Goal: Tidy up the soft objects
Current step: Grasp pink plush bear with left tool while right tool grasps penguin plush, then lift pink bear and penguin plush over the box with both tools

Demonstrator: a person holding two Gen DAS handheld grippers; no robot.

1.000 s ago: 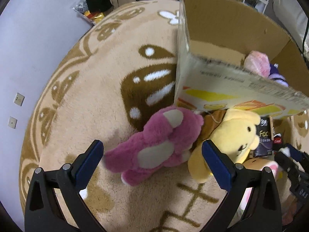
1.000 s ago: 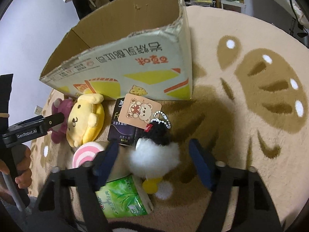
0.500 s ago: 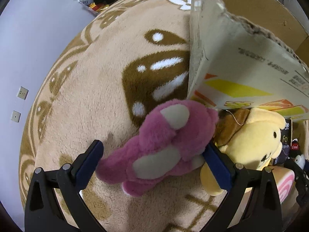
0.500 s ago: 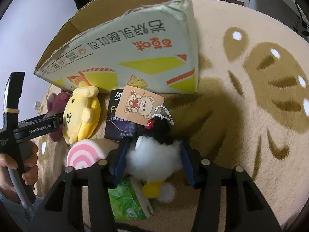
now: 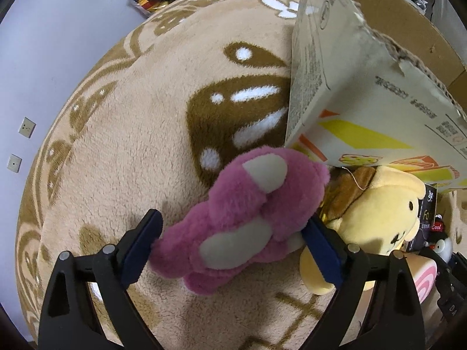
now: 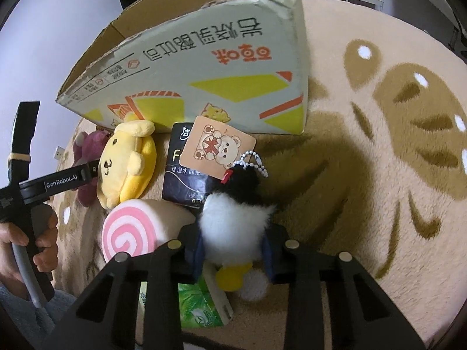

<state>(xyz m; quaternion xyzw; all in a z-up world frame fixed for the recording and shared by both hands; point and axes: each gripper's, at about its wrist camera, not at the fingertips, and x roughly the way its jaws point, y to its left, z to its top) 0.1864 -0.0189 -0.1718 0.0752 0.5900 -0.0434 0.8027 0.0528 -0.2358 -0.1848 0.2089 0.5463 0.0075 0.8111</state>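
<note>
From the left wrist camera, the left gripper [image 5: 230,245] reaches low over the rug [image 5: 122,151], its two blue-padded fingers [image 5: 140,245] spread on either side of the pink plush bear [image 5: 248,218]. Both pads press the fur at the bear's flanks, so the jaws look closed in on the toy, though how firm the squeeze is I cannot tell. The bear lies on the rug just in front of the corner of the cardboard box [image 5: 364,108], its head touching the yellow plush dog [image 5: 379,218] beside it. The dog's lower body is hidden behind the right finger, and a brown cap on its head is tucked under the box's edge. At the far right a dark tissue pack [image 5: 427,213] and a small penguin face are cut off by the frame edge.

From the right wrist camera, the right gripper [image 6: 233,250] comes in from below, its fingers clamped on the white belly of the black-and-white penguin plush [image 6: 233,215]; the fur bulges between the pads. The penguin's yellow feet hang beneath the jaws, over a green tissue pack [image 6: 201,306] that is mostly covered by the gripper frame. A bear-print tag [image 6: 217,148] on a bead chain lies over the dark tissue pack. A pink swirl roll plush [image 6: 134,233] sits to the left, touching the left finger. At the left edge a hand [image 6: 17,248] holds the other gripper's handle, its arm reaching behind the yellow dog; the pink bear there is largely hidden.
</note>
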